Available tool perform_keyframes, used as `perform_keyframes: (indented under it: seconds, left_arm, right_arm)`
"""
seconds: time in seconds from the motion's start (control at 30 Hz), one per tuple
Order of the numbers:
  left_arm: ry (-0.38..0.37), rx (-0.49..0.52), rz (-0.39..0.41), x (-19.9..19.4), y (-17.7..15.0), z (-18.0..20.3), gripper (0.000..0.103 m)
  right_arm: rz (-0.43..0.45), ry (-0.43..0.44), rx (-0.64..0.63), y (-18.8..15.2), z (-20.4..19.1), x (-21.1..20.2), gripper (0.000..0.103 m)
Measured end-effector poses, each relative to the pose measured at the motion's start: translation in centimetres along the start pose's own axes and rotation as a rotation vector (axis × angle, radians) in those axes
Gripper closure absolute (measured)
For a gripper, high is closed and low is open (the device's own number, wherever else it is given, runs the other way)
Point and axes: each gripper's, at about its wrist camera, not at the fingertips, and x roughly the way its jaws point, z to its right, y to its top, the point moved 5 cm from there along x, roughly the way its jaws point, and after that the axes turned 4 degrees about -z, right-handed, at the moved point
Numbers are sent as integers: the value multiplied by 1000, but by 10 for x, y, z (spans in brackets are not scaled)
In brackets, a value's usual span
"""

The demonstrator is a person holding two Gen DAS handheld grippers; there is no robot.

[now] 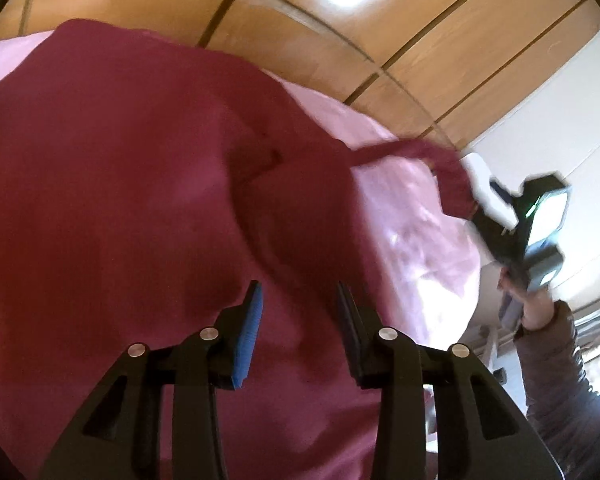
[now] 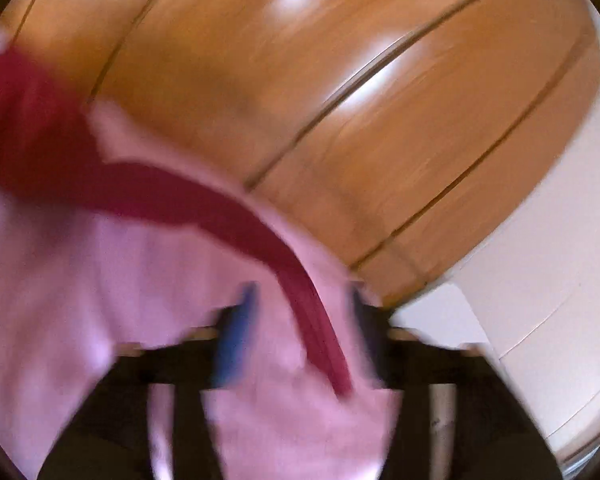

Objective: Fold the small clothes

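The wide pink bed sheet [image 1: 400, 208] is filling most of both views, with glossy wooden wardrobe panels [image 1: 340, 48] rising behind it and a white wall [image 1: 548, 112] to the right. Over the sheet, the large dark-red soft cotton garment [image 1: 140, 200] is lying spread out, bunched into ridges near its middle.

A narrow red strip of the garment [image 1: 432, 156] is stretching off toward the right tongs [image 1: 484, 192], which are being carried well out to the side. The step in hand appears to be drawing that strip or sleeve out or across the body for a fold. Next, the move is likely calling for the strip to be laid flat over the body while the other tool pins the cloth.

The left tongs [image 1: 298, 320] are hovering wide apart above the garment, gripping nothing, blue pads [image 1: 248, 344] exposed.

The left wrist view is showing the whole garment, the right tool from outside and the person's grey sleeve [image 1: 556, 360]. The right wrist view is heavily blurred; it is showing the strip [image 2: 300, 276] running between the right tongs' fingers [image 2: 236, 344], which look parted, but whether they are pinching it cannot be told.
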Motion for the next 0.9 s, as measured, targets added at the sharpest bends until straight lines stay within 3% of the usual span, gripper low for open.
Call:
perform_keyframes:
  seconds: [0.1, 0.17, 0.23, 0.3, 0.37, 0.43, 0.5, 0.57, 0.63, 0.67, 0.8, 0.9]
  left_arm:
    - [23, 8, -21, -2, -12, -9, 67]
    - [33, 23, -35, 0, -19, -11, 67]
    - [34, 34, -42, -2, -24, -14, 67]
    - [32, 42, -49, 0, -27, -11, 67]
    - [26, 41, -57, 1, -31, -10, 67]
    - [32, 50, -65, 5, -36, -5, 67]
    - [41, 59, -66, 5, -42, -3, 67]
    - [37, 57, -69, 4, -47, -1, 67]
    - [43, 59, -72, 6, -48, 1, 67]
    - [44, 59, -73, 5, -51, -1, 67]
    - [43, 54, -82, 4, -56, -3, 64]
    - [43, 62, -82, 6, -58, 0, 61]
  right_arm:
    - [-165, 111, 7, -48, -20, 19, 34]
    - [-284, 279, 149, -75, -22, 25, 35]
    - [-388, 609, 438, -96, -19, 29, 35]
    - [-414, 838, 733, -103, -8, 36, 30]
    - [-408, 908, 931, -107, 5, 51, 24]
    - [-439, 899, 1135, -117, 18, 80, 23]
    - [-461, 857, 1267, -124, 26, 110, 29]
    - [-475, 818, 1324, -121, 29, 132, 46]
    - [-493, 780, 1311, -113, 29, 152, 83]
    - [-500, 760, 1289, -107, 30, 157, 94]
    - [-412, 586, 1151, -76, 64, 184, 98]
    - [-411, 511, 1038, -60, 73, 200, 91]
